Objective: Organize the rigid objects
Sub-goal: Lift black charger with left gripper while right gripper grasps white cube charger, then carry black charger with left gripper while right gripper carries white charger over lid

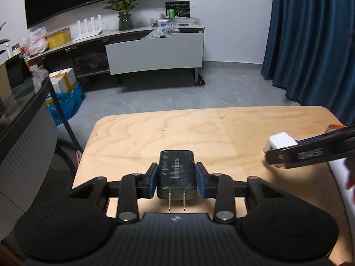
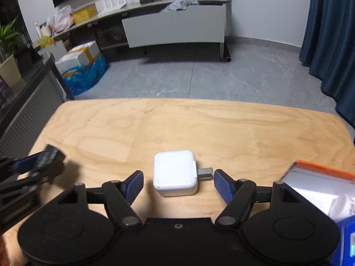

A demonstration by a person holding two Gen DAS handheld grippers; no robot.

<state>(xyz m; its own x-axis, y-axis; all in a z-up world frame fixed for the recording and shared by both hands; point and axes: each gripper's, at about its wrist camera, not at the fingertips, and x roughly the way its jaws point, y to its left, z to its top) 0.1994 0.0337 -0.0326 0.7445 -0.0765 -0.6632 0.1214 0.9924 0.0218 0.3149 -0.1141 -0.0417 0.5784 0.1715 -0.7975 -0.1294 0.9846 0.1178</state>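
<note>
My left gripper (image 1: 176, 177) is shut on a black UGREEN charger (image 1: 176, 173), prongs pointing back at the camera, held just above the wooden table (image 1: 199, 128). In the right wrist view the same charger (image 2: 50, 155) shows at the left, blurred. My right gripper (image 2: 177, 180) is open, its blue pads either side of a white charger (image 2: 174, 173) lying on the table (image 2: 177, 124), not touching it. The white charger (image 1: 280, 143) also shows at the right of the left wrist view beside the right gripper's fingers (image 1: 310, 155).
An orange-edged box (image 2: 319, 181) and a white bottle (image 2: 345, 206) lie at the table's right, close to my right gripper. Beyond the table's far edge is grey floor, a TV cabinet (image 1: 155, 51) and blue curtains (image 1: 310, 33).
</note>
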